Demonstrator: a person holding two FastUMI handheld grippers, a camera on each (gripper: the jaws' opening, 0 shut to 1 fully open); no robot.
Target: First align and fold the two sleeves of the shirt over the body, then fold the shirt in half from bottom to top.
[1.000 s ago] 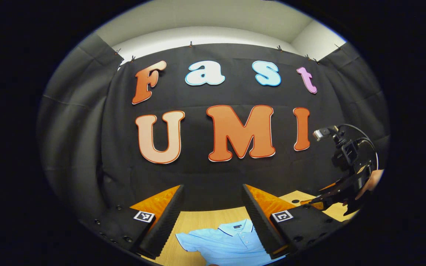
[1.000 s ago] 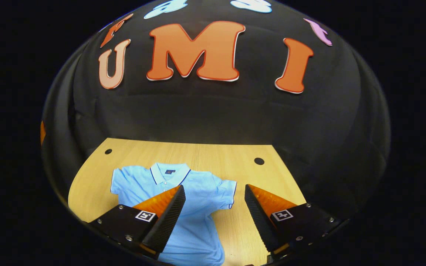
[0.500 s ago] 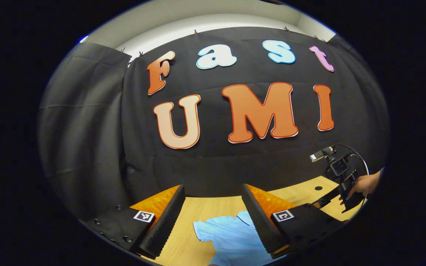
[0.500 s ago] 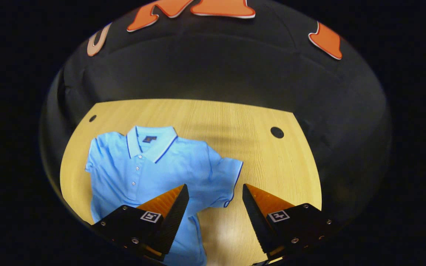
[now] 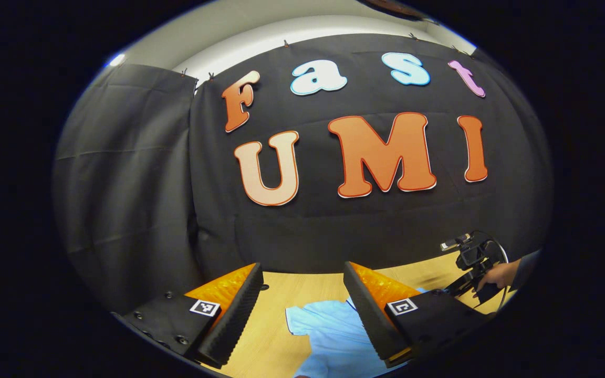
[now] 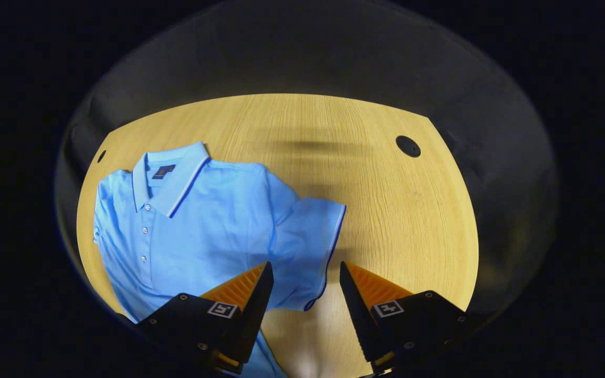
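Light-blue short-sleeved polo shirt (image 6: 202,220) on wooden worktop (image 6: 397,210); right gripper (image 6: 302,283) has descended toward its sleeve (image 6: 308,247), both grippers' jaws parted, empty; left gripper (image 5: 302,294) waiting.

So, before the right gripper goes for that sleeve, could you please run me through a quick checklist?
1. Right gripper open: ok, its fingers stand apart with nothing between them.
2. Aim: ok, the sleeve hem lies just ahead of the gap.
3. Sleeve still unfolded: ok, it spreads out past the shirt body onto the table.
4. Contact with the cloth: cannot tell, height above the sleeve is not readable.
5. Left gripper open: ok, fingers apart, the other sleeve beyond them.
6. Shirt lying flat: cannot tell, its lower part is hidden behind the right gripper.
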